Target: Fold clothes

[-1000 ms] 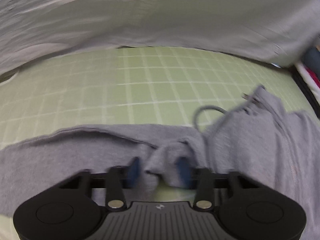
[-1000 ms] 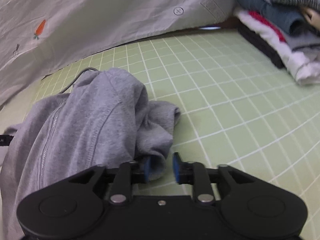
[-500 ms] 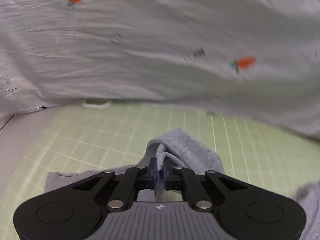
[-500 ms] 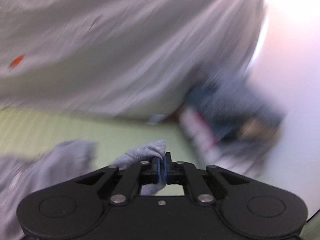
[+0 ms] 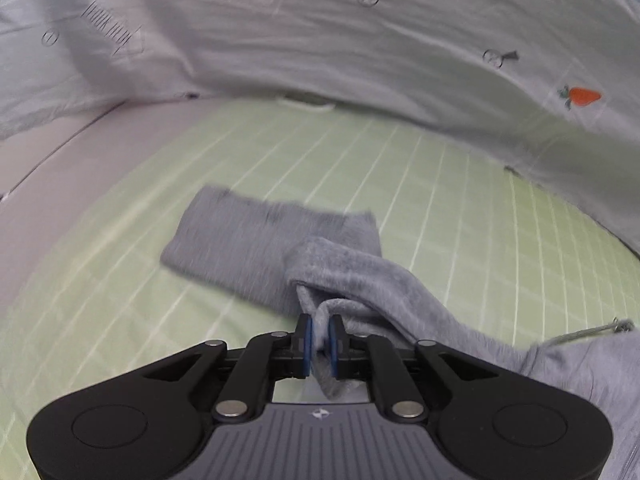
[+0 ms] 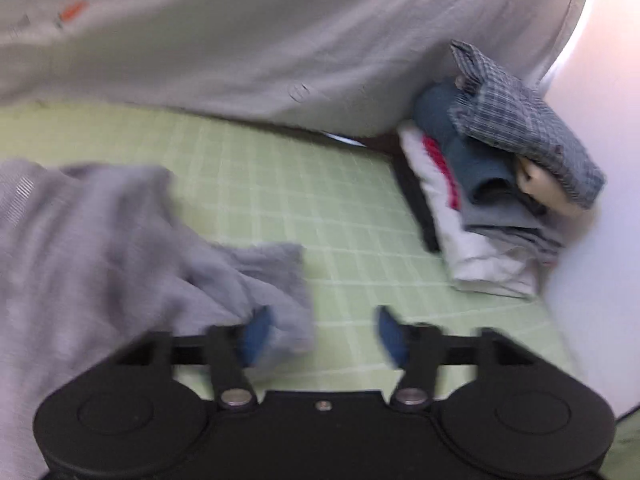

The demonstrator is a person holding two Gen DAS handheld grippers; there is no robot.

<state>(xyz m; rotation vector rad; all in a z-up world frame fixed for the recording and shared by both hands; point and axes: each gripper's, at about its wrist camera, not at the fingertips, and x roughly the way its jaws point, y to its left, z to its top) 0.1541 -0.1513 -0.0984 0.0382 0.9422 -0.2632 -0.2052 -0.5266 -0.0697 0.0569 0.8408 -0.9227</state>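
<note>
— Tongs first, left wrist view: how do they stand?

— Left tongs (image 5: 319, 340) are nearly together, their blue pads (image 5: 307, 340) clamped on a bunched fold of the grey hoodie (image 5: 360, 280). From that fold a sleeve runs up and to the left, and its cuff (image 5: 240, 236) lies flat on the green grid mat (image 5: 440, 184). More of the grey cloth trails to the lower right, with a drawstring (image 5: 580, 334) showing at the edge.

— What is behind it?

— A pale sheet with carrot prints (image 5: 360, 48) hangs along the back of the table.

— And the right wrist view?

— Right tongs (image 6: 320, 334) are wide apart; their jaws have just been opening. The hoodie's other cuff (image 6: 276, 276) lies against the left pad (image 6: 256, 334), blurred, so whether it is actually touching I cannot tell. The right pad has only bare mat around it. The body of the garment is heaped to the left.

— Anything else?

— A stack of folded clothes (image 6: 500, 184) sits at the mat's far right corner, well apart from the hoodie.
</note>
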